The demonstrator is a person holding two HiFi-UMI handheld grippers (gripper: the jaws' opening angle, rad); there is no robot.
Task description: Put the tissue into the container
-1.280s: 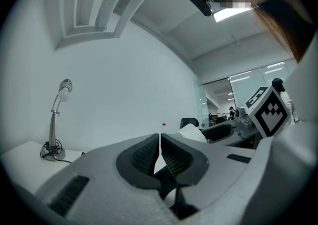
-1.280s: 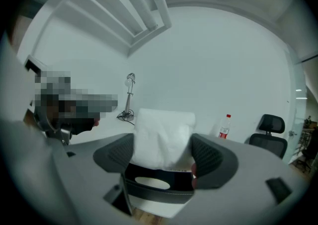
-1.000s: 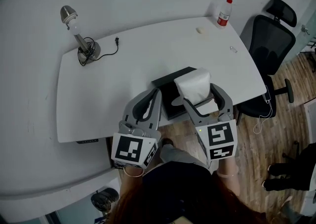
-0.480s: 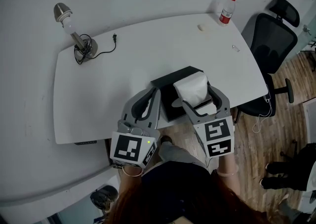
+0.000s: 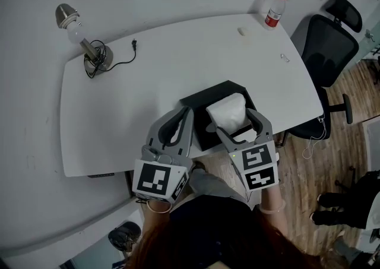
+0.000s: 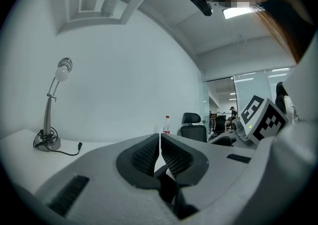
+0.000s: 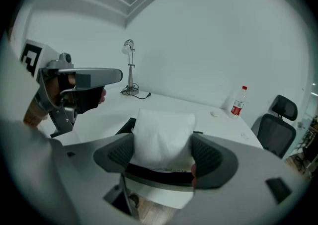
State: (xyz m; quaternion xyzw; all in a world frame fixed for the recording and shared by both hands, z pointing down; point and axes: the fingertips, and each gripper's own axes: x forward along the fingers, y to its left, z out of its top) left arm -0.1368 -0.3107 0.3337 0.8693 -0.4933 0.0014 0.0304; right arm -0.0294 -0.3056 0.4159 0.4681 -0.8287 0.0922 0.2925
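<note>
A white tissue pack (image 5: 228,111) is clamped between the jaws of my right gripper (image 5: 233,117), just above the black container (image 5: 205,97) at the table's near edge. From the right gripper view the tissue pack (image 7: 163,139) fills the gap of that gripper (image 7: 164,155), with the container's dark rim (image 7: 124,126) just behind it. My left gripper (image 5: 183,116) hovers beside the container's left end, its jaws shut on nothing. The left gripper view shows its pads (image 6: 159,158) pressed together.
The white table (image 5: 148,84) carries a desk lamp (image 5: 80,39) with a cable at the far left, a red-labelled bottle (image 5: 274,10) at the far right, and two small bits near it. A black office chair (image 5: 328,48) stands to the right over wooden floor.
My right gripper has carried the tissue pack down and slightly left, closer over the container. The left gripper has kept its place.
</note>
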